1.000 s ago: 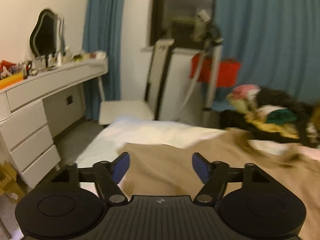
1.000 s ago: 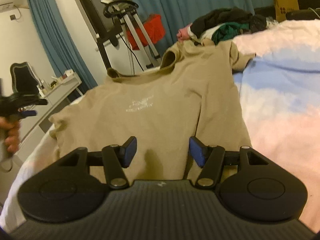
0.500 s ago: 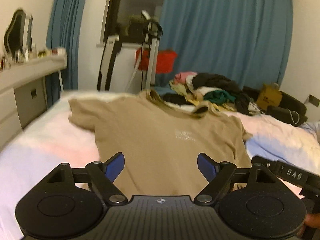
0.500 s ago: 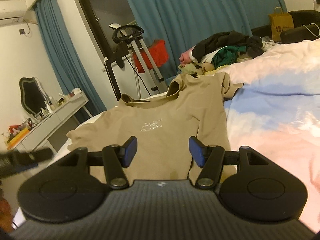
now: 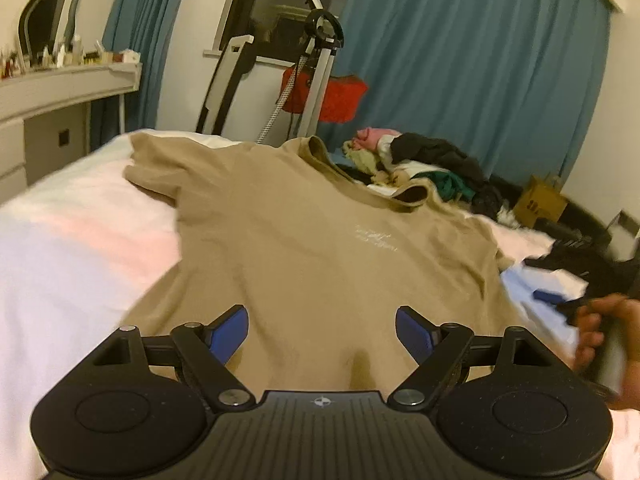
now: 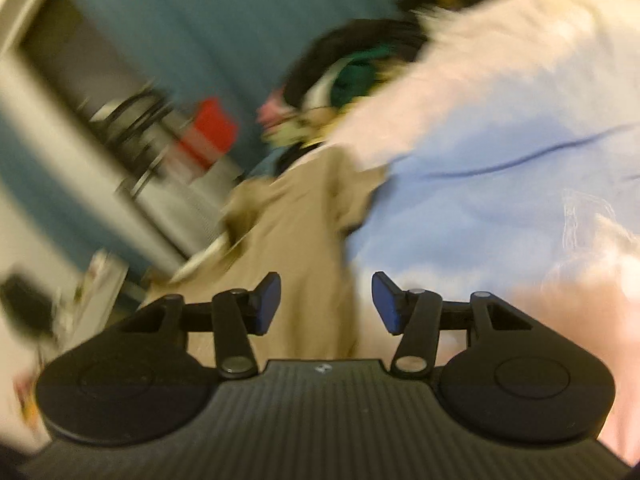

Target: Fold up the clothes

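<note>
Bed [image 5: 60, 248]: fills the lower part of both views; cover white and pale pink on the left-wrist side, pale blue and pink under the right wrist camera.

Curtains [image 5: 460, 80]: blue, full height, behind the bed; a dark window [image 5: 296, 0] stands between two panels.

Tan T-shirt [image 5: 312, 248]: spread flat, front up, on the bed, collar toward the curtains, hem toward the left wrist camera. Small pale print on the chest. One sleeve lies out on the white cover; the collar is rumpled and partly turned up. In the right wrist view the shirt [image 6: 296, 240] appears as a blurred tan strip beside the blue part of the cover.

Dressing table [image 5: 60, 92]: white, curved top, at far left, with small bottles and a dark-framed mirror [image 5: 48, 12].

Clothes pile [image 5: 424, 160]: black, green, pink and pale items heaped just beyond the shirt collar.

Upright metal stand [image 5: 316, 72] with a red item [image 5: 332, 96] behind it, near the window; what it is cannot be told.

Cardboard box [image 5: 540, 200]: brown, at the far right.

Left gripper [image 5: 320, 332]: above the shirt hem, blue pads wide apart, nothing between them.

Right gripper [image 6: 326, 300]: blue pads set apart, holding nothing, over the shirt's edge where it meets the blue cover; view heavily blurred and tilted. From the left wrist camera it shows only as a dark smear at the right edge, gripped by the right hand [image 5: 600, 332].
</note>
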Demonstrator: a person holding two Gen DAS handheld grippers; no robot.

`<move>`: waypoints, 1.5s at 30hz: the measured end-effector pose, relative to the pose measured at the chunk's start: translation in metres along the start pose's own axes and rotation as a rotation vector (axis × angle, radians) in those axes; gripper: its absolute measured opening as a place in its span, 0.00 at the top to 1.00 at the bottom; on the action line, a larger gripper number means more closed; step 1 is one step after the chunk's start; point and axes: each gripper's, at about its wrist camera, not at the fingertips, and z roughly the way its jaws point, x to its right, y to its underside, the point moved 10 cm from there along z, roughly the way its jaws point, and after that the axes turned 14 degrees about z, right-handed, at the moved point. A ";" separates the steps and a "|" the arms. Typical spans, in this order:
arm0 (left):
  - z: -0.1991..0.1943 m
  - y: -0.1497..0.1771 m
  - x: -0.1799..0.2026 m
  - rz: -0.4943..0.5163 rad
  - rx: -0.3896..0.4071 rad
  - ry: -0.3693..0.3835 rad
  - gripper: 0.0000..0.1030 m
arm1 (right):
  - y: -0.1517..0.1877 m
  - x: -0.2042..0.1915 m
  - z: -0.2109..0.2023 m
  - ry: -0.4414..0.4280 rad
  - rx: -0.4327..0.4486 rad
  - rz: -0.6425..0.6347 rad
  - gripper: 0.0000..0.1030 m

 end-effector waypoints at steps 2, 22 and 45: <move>0.013 -0.005 0.001 -0.024 0.021 0.018 0.20 | -0.015 0.008 0.028 0.039 0.021 0.015 0.49; 0.063 -0.002 -0.025 -0.177 -0.030 0.018 0.20 | -0.145 -0.038 0.093 0.186 0.397 -0.332 0.92; 0.030 -0.003 -0.018 -0.073 -0.094 0.005 0.19 | 0.043 -0.034 -0.096 0.141 -0.154 -0.743 0.36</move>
